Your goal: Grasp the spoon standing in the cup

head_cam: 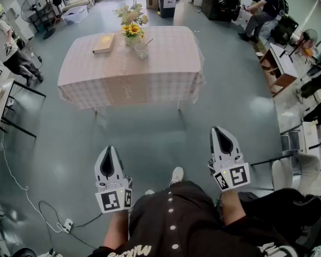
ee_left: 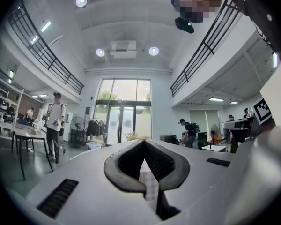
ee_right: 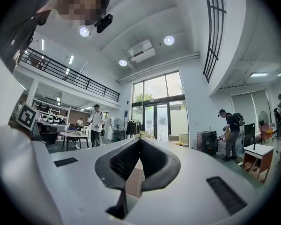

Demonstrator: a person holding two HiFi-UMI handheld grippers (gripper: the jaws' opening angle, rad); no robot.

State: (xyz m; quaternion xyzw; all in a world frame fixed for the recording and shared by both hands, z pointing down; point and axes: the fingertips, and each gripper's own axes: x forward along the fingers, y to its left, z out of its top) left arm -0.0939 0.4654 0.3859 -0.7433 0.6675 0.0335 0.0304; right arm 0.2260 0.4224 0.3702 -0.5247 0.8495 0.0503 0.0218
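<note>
My left fingers [head_cam: 107, 166] and right fingers [head_cam: 223, 141] are both pressed together with nothing in them. I hold them low by my body, as I stand well back from the counter [head_cam: 166, 68], where the spoon [head_cam: 147, 42] leans in the cup [head_cam: 142, 50] beside the flowers [head_cam: 131, 23]

The head view comes to me bright and even: daylight leaves a soft sheen on the floor [head_cam: 150, 130], and the table [head_cam: 150, 68] throws only a faint shadow beneath itself. Both gripper views are heavily fisheyed, with black corners and straight lines bowed at the edges. Ceiling lamps [ee_left: 82, 0] glare white near the top and the tall windows [ee_left: 124, 97] at centre wash out. Close to the lens, the left gripper [ee_left: 144, 146] and right gripper [ee_right: 139, 142] go soft.
</note>
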